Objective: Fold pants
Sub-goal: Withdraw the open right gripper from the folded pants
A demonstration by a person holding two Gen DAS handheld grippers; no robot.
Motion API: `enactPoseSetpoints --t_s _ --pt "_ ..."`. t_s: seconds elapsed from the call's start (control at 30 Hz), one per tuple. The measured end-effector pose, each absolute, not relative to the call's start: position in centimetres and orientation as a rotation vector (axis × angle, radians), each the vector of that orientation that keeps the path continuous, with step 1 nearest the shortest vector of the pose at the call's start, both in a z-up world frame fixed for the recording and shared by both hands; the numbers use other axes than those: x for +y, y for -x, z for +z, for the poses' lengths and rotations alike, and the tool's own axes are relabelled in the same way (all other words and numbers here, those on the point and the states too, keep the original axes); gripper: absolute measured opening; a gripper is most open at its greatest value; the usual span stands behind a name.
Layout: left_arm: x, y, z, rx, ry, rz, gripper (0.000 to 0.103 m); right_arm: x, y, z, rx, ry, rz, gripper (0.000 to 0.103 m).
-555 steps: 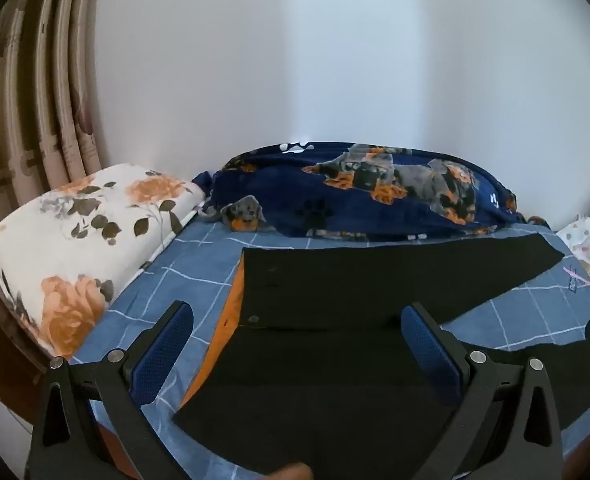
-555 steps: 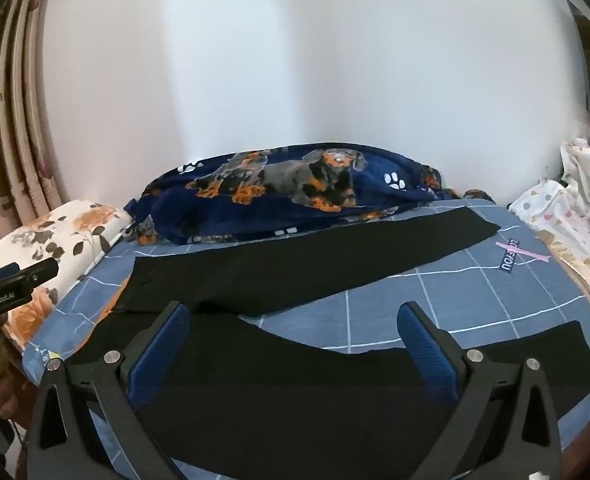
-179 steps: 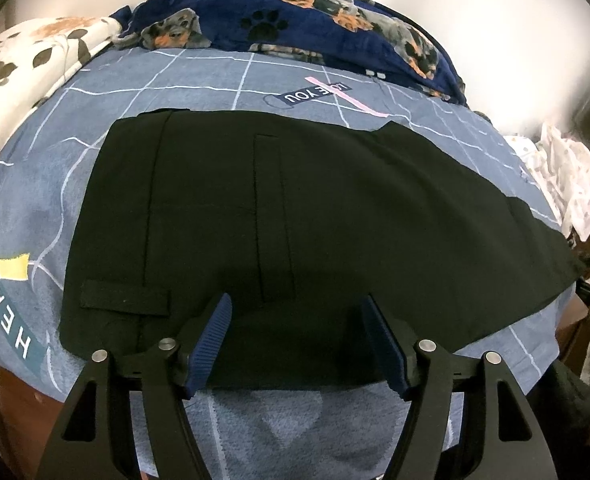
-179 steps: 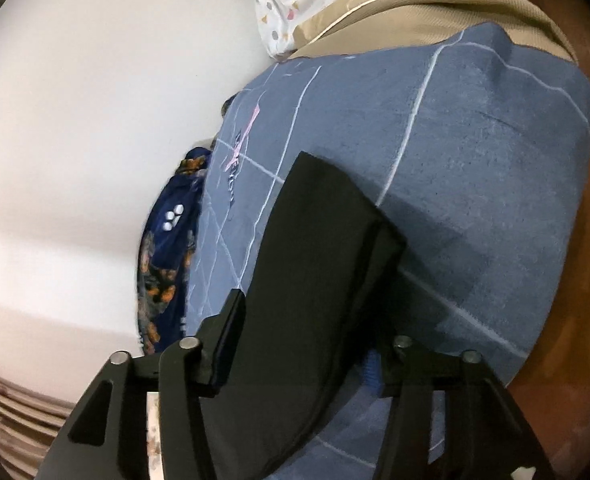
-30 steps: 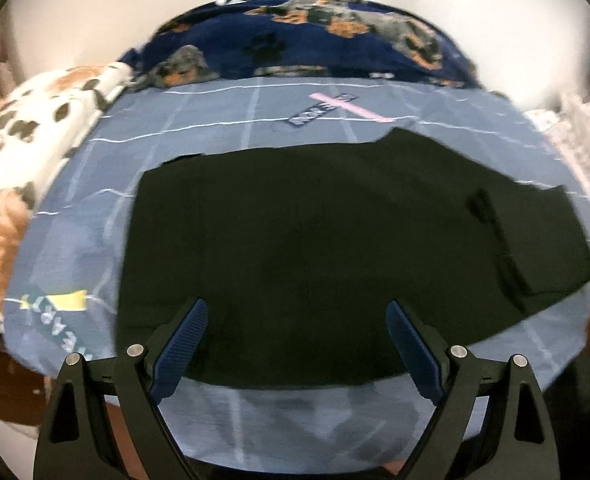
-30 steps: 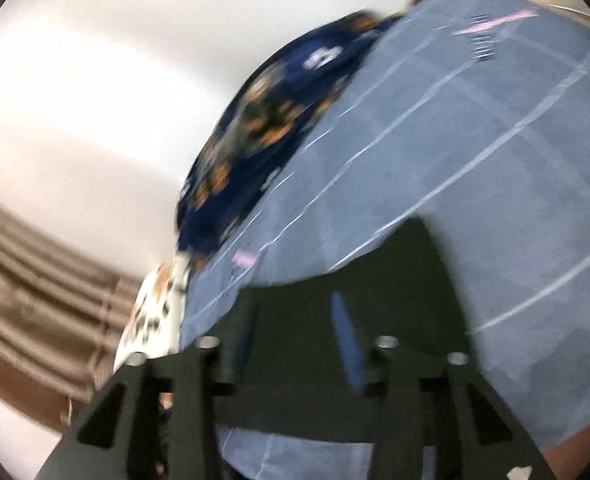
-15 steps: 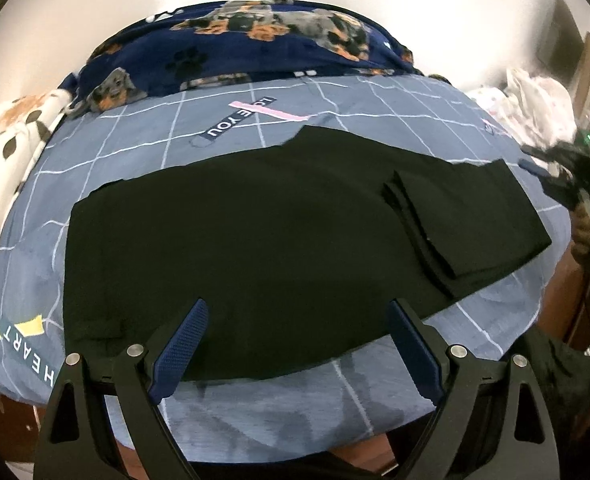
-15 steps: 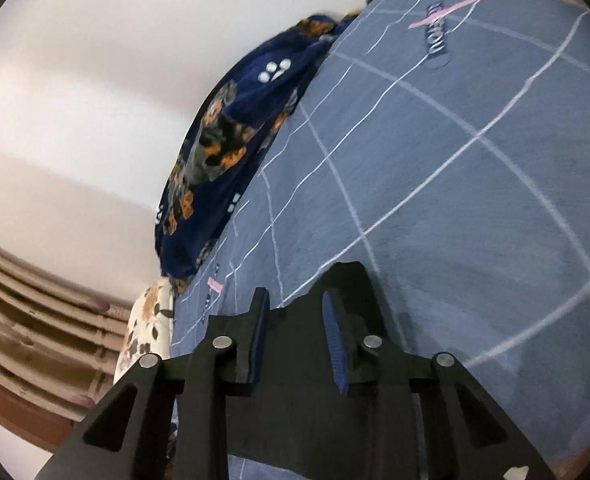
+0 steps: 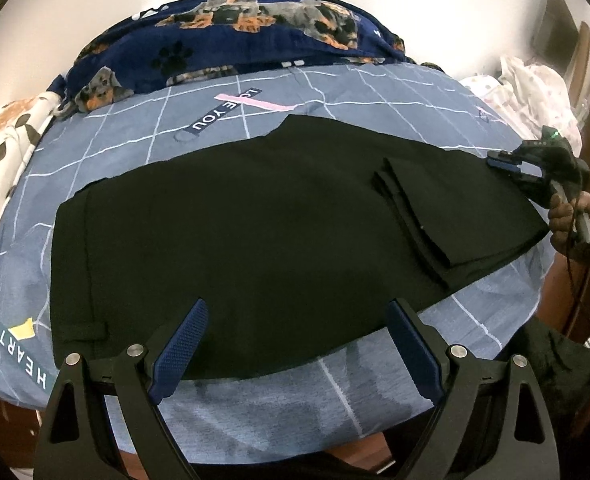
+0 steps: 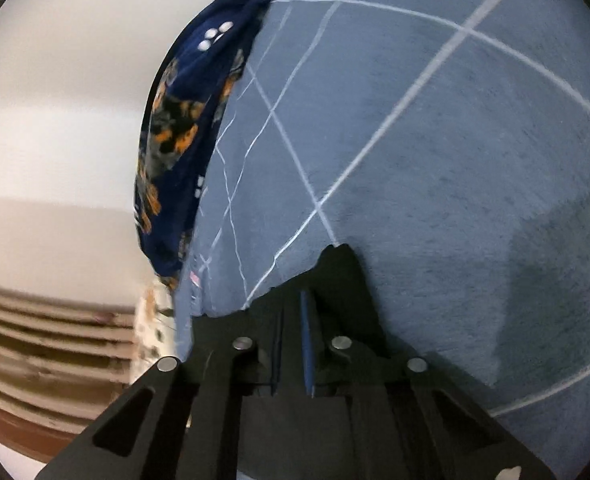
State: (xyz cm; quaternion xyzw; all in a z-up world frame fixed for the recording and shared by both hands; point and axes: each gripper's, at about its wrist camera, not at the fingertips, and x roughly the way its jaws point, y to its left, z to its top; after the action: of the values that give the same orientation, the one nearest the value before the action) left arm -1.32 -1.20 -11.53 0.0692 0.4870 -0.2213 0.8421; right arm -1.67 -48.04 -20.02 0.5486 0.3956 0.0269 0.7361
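both claws differ: the left gripper (image 9: 295, 344) hangs over the near edge of the bed (image 9: 335, 404) with its ribbed blue pads (image 9: 181, 346) spread wide and nothing between them, while the right gripper (image 10: 293, 344) has its pads drawn together, pinching a corner of the black pants (image 9: 235, 240) at the bed's right edge. seen from the left wrist, the pants lie flat across the middle of the bed, a dull, smooth black cloth, waistband toward the left edge, with the leg ends doubled back into a neat layered rectangle near the right edge. the bed wears a blue-grey sheet crossed by thin white lines, with printed words near the far edge and the near left corner. a plush navy blanket (image 9: 235, 36) printed with dogs and paw marks is heaped along the far edge. a floral pillow (image 9: 3, 148) sits at the far left corner. a person's hand (image 9: 571, 220) grips the right tool's handle beyond the right edge, the tool tilted down toward the cloth.
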Motion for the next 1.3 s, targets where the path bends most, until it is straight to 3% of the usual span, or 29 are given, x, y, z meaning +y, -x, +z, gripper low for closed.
enactPoseSetpoints --t_s 0.1,0.27,0.43,0.53,0.63,0.7,0.97,1.17,1.3 --pt "-1.1 1.3 -11.5 1.027 -0.143 -0.467 0.091 -48.9 2.2 -19.6 0.814 -1.262 0.076 0.015" --pt "-0.9 1.1 -11.6 1.034 -0.122 -0.465 0.091 -50.5 2.9 -17.2 0.719 -1.256 0.093 0.016" --pt "-1.0 1.2 -11.7 1.037 -0.13 -0.463 0.091 -50.0 2.4 -18.6 0.775 -1.258 0.102 0.016" --pt "-1.1 1.3 -11.7 1.033 -0.137 -0.465 0.091 -49.7 2.1 -20.3 0.821 -1.268 0.069 0.005" --pt "-1.3 1.4 -11.8 1.035 -0.142 -0.469 0.091 -49.8 2.1 -20.5 0.824 -1.28 0.074 0.003" --pt "-1.3 1.4 -11.8 1.038 -0.151 -0.467 0.091 -50.2 2.7 -20.0 0.793 -1.3 0.101 0.013" --pt "-0.9 1.1 -11.7 1.039 -0.123 -0.468 0.091 -49.4 7.8 -15.9 0.755 -1.124 0.318 0.018" --pt "-1.1 1.3 -11.6 1.028 -0.141 -0.466 0.091 -46.8 9.3 -19.0 0.846 -1.06 0.351 0.017" --pt "-0.5 1.1 -11.5 1.03 -0.117 -0.451 0.091 -46.8 8.9 -20.3 0.893 -1.017 0.303 0.006"
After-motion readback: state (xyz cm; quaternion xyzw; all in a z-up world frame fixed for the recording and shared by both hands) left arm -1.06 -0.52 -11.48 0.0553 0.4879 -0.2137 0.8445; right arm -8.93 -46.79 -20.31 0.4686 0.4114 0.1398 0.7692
